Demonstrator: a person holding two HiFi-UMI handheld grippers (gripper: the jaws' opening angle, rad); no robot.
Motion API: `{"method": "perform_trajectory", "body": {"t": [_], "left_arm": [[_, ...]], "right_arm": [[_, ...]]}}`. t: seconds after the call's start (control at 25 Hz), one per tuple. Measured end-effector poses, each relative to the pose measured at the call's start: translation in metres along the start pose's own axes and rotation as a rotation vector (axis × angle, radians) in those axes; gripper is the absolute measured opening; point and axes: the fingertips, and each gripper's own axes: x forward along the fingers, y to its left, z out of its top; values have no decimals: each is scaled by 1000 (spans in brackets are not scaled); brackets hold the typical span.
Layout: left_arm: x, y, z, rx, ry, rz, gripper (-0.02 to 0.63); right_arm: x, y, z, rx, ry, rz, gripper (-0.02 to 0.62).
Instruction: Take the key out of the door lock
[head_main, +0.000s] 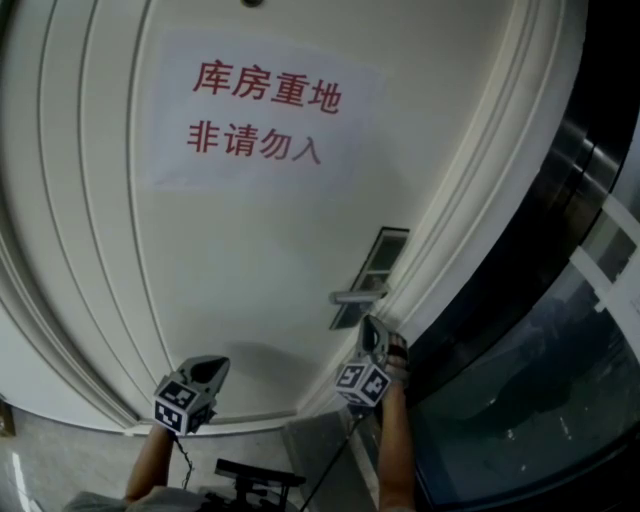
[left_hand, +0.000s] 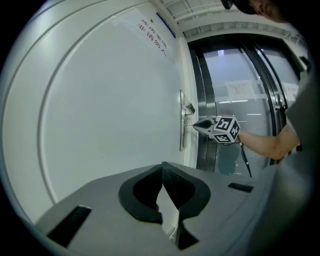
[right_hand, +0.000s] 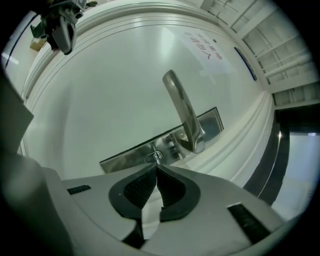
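Our right gripper (right_hand: 156, 168) is pinched shut on the key (right_hand: 155, 158), which sits in the lock plate (right_hand: 125, 155) under the handle (right_hand: 182, 110), by the right edge of the door (head_main: 250, 280). Its shank runs straight ahead of the jaws, so we judge a straight pull back. Our left gripper (left_hand: 162, 171), closed and empty, hangs farther off.

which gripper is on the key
The right gripper, fingers shut on the key at the lock plate; the left gripper hangs away, shut, empty.

Two tools (head_main: 212, 366) (head_main: 372, 328), one door (head_main: 250, 260), one key (right_hand: 157, 158)
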Motion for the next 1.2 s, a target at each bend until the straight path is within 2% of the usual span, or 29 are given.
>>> {"method": "perform_trajectory", "body": {"t": [0.2,0.36,0.56,0.64,0.88,1.04,1.2], "left_arm": [[-1,3,-1,-2,1,0,5],[-4,6,-2,-7,1,2,5],[-6,9,0,-16,-7,1,5],[-6,10,-1,-19,-7,1,5],[-8,9,-3,-25,-8,2,5],[-10,10,-4,-29,-10,11,5],[-12,11,-5,-30,-11,19,5]], "right_arm": [[-1,-1,2,-153,7,-50,14],[-1,-3,4,-217,10,-66,14],[-2,-1,5,-224,5,-49,15],[-2,3,2,-228,14,-26,51],[3,7,-1,-220,25,7,99],[10,10,0,-247,23,9,154],[15,10,-3,-260,31,3,159]]}}
